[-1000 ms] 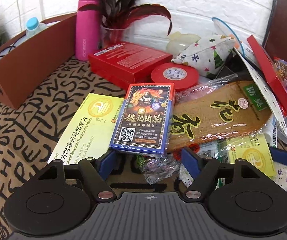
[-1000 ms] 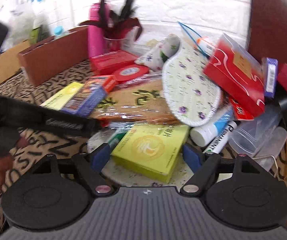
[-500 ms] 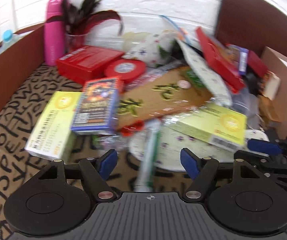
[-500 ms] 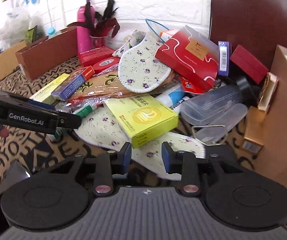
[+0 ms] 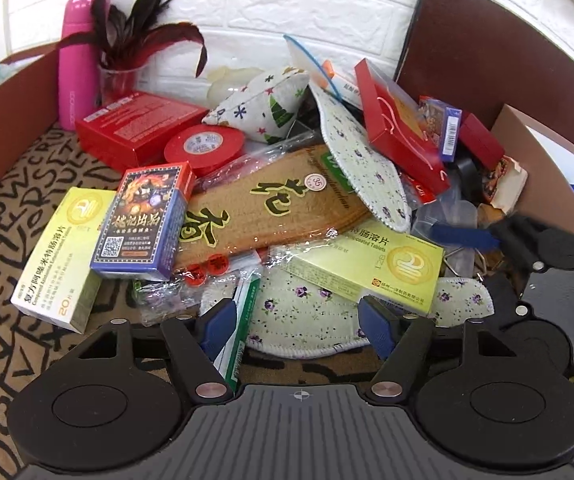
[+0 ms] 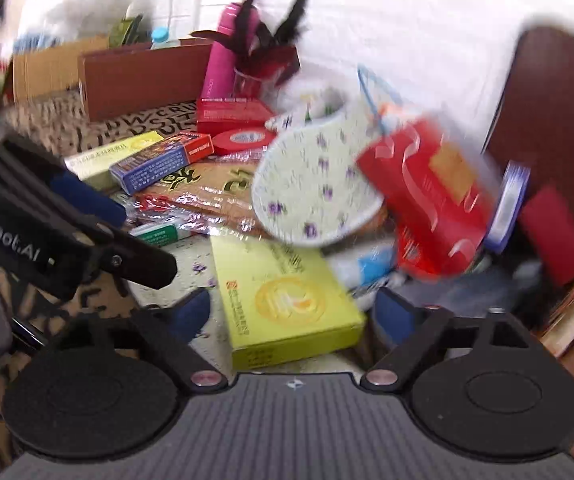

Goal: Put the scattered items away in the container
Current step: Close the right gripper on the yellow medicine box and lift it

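Note:
A heap of scattered items lies on a letter-print cloth. My left gripper [image 5: 297, 326] is open above a flat floral insole [image 5: 303, 312], with a green-and-white tube box [image 5: 243, 320] beside its left finger. My right gripper [image 6: 293, 314] straddles a yellow medicine box [image 6: 287, 296]; its jaws are opening and the pads stand just off the box's sides. That yellow box [image 5: 367, 268] also shows in the left wrist view, with one blue finger [image 5: 463, 236] of the right gripper behind it. The right wrist view is blurred.
A second yellow box [image 5: 59, 256], a card box [image 5: 143, 220], a wrapped brown insole [image 5: 271, 204], red tape [image 5: 203, 146] and red boxes [image 5: 139, 128] fill the heap. Brown cardboard box [image 5: 7, 108] stands left, a tan one [image 5: 547, 168] right. A pink bottle [image 5: 77, 64] stands at the back.
The left gripper swung right from the card box to above the floral insole. The right gripper narrowed its jaws, then spread them again around the yellow box while moving closer to it.

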Demonstrator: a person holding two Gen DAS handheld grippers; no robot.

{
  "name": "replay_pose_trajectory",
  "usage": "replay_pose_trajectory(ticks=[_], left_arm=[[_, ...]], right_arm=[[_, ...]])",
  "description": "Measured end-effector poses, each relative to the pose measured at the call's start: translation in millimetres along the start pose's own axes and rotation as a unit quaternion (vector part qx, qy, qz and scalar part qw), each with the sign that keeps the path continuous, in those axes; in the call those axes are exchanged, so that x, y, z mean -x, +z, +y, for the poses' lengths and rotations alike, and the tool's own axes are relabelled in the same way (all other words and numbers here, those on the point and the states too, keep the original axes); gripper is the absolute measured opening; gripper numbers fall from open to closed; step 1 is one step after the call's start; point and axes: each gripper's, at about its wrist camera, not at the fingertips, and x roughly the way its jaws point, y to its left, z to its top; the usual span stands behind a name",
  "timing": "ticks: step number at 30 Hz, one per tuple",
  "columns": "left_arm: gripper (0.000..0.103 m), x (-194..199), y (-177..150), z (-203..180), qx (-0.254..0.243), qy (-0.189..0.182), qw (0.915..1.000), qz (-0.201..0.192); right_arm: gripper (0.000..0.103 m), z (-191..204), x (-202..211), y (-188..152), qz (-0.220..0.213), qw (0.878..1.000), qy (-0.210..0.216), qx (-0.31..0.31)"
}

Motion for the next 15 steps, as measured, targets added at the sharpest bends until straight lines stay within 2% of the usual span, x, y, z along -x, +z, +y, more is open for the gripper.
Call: replay_pose_trajectory(ticks=[2,6,8,11,13,15], left_arm=[[0.08,-2,0,-1,0.003,-0.004,1.0,0.005],[0.083,-5,-3,-7,0.005,-0.019,0.9997,0.011],[0.087,-9,-5,-12,0.008,-0.025,0.9996,0.012],[0.088,-15,-6,-23,-0.015,-0.008,0.9998,0.008],[0.088,-18,-6,-26,-0.028,0.001,0.9996,0.009],[0.088,-21,-7,-19,-0.01,-0.005,0.9997,0.02]], right_arm=[[0.077,-3,4,-4,0.009,0.999,0.021,-0.029],[0.077,19,27,-18,0.023,0.999,0.045,0.013],[0.074,26,33,-26,0.026,0.998,0.061,0.012],[0.081,31,31,-29,0.021,0.999,0.047,0.012],[0.081,30,28,-27,0.019,0.999,0.04,0.005],[0.079,27,24,-26,0.023,0.999,0.044,-0.007]])
